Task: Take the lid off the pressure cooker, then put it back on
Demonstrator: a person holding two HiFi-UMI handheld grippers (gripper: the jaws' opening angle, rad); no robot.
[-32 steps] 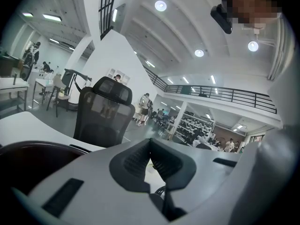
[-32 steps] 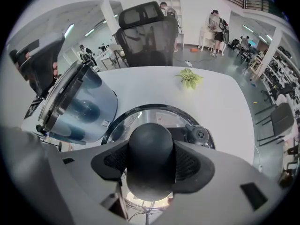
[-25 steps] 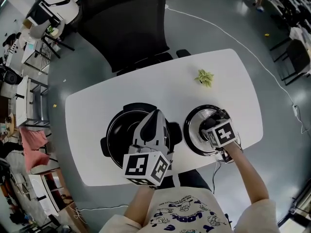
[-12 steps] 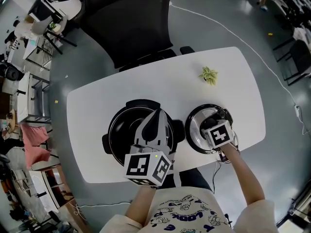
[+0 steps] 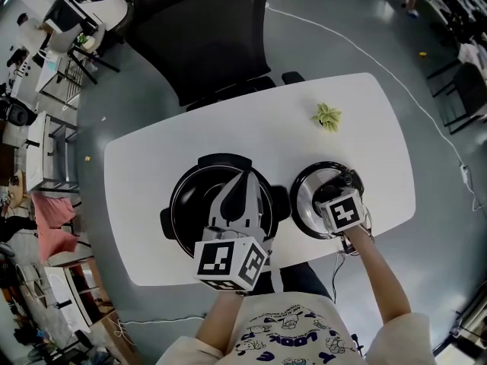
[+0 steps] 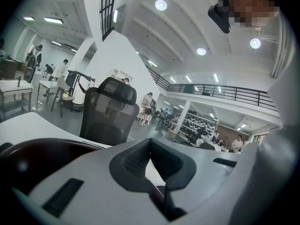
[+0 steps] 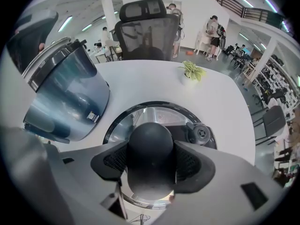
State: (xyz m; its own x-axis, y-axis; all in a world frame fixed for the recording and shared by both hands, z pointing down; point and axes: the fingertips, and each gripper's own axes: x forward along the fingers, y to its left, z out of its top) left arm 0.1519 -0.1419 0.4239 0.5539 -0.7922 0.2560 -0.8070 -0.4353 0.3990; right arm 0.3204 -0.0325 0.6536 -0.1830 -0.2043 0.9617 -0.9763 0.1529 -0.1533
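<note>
Two grippers are in use, and only one carries a load. The right gripper [image 7: 151, 172] points steeply down over the lid [image 7: 154, 114], its jaws spread wide with both pads set against the sides of the black knob [image 7: 151, 144]. I judge this a firm hold rather than a loose straddle. The knob is the lid's one raised grasping point, which accounts for the approach from above. The lid lies flat on the white table [image 5: 152, 158], just to the right of the pressure cooker [image 5: 190, 200] and apart from it, so removal appears complete and refitting not yet begun. Being round, the lid has no long axis across the table. Its axis runs vertically through the knob, which faces up, and the small valve [image 7: 200, 134] sits to the right of the knob in the right gripper view. The cooker stands open, mouth upward, its dark interior exposed. The left gripper [image 5: 242, 185] hangs above that opening, jaws fully closed on nothing, pointing nearly level toward the chair [image 5: 202, 29], probably parked clear of the work.
</note>
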